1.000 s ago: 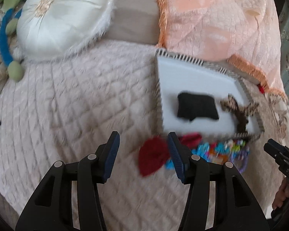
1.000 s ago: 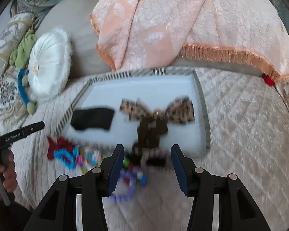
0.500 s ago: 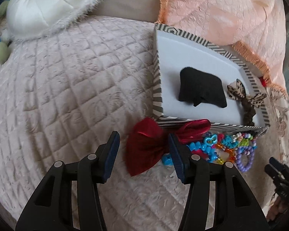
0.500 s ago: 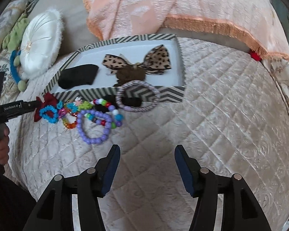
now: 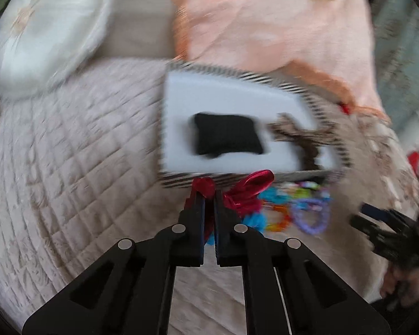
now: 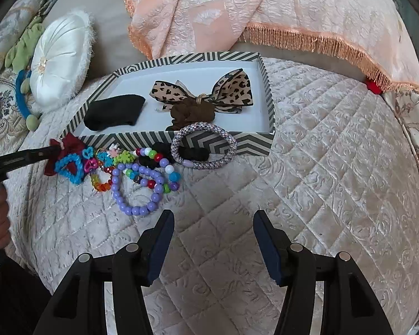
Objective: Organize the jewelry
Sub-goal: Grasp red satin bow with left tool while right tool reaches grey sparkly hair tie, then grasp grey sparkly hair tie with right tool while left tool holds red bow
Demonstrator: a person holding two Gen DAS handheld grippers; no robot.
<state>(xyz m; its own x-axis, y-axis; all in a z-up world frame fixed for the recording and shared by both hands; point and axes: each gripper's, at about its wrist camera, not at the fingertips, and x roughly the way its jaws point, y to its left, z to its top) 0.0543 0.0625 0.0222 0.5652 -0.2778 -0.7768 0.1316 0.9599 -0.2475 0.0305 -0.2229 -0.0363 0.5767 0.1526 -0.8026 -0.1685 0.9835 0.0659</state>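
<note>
My left gripper [image 5: 207, 192] is shut on a red bow [image 5: 245, 192], just in front of the striped tray [image 5: 237, 180]; the bow [image 6: 69, 145] also shows in the right wrist view, pinched by the left gripper [image 6: 54, 149]. The tray [image 6: 181, 55] holds a black cloth [image 6: 114, 113] and a leopard bow scrunchie [image 6: 201, 97]. Bead bracelets [image 6: 137, 184] and a grey-purple hair tie [image 6: 204, 149] lie in front of the tray. My right gripper [image 6: 212, 223] is open and empty, over the quilt short of the bracelets.
A white round cushion [image 6: 58, 61] and a blue-green toy [image 6: 25, 95] lie at the left. A peach fringed blanket [image 6: 265, 8] is draped behind the tray. The quilted bedspread [image 6: 335, 167] spreads to the right.
My left gripper has closed on the red bow and the view now blurs with motion. My right gripper has drawn back a little from the tray.
</note>
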